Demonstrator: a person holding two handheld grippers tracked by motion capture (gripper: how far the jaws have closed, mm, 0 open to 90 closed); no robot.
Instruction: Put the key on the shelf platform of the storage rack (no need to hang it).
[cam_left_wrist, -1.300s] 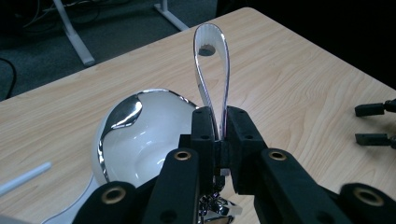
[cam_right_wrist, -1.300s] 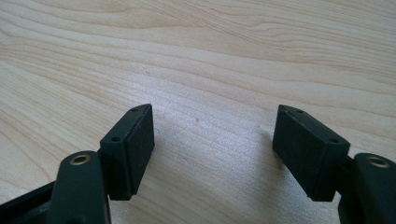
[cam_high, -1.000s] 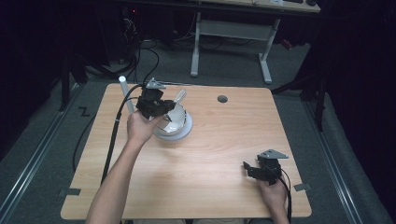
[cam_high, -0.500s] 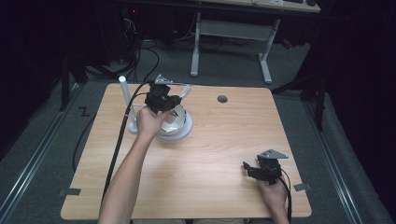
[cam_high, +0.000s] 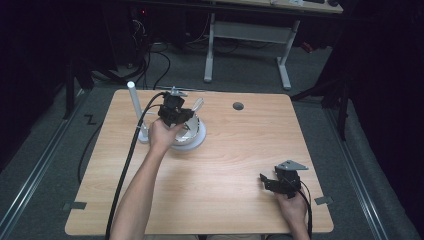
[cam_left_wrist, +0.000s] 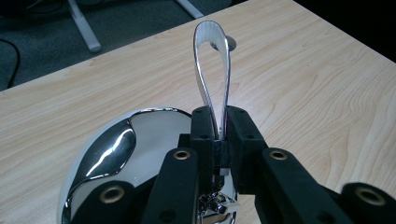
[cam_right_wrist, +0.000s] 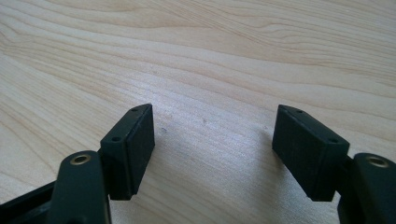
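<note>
Two jaws of your left gripper (cam_left_wrist: 219, 140) clamp the ladle's looped handle (cam_left_wrist: 212, 70) (bowl (cam_left_wrist: 126, 149) hanging low) for control; your right gripper (cam_right_wrist: 215, 154) rests spread apart on the table (cam_high: 240, 150).

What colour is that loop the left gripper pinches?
Shiny silver metal loop, clearest in the left gripper view.

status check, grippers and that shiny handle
Left gripper shut on metal handle, over shiny bowl. Right gripper open, low over bare table. Nothing in the way.
</note>
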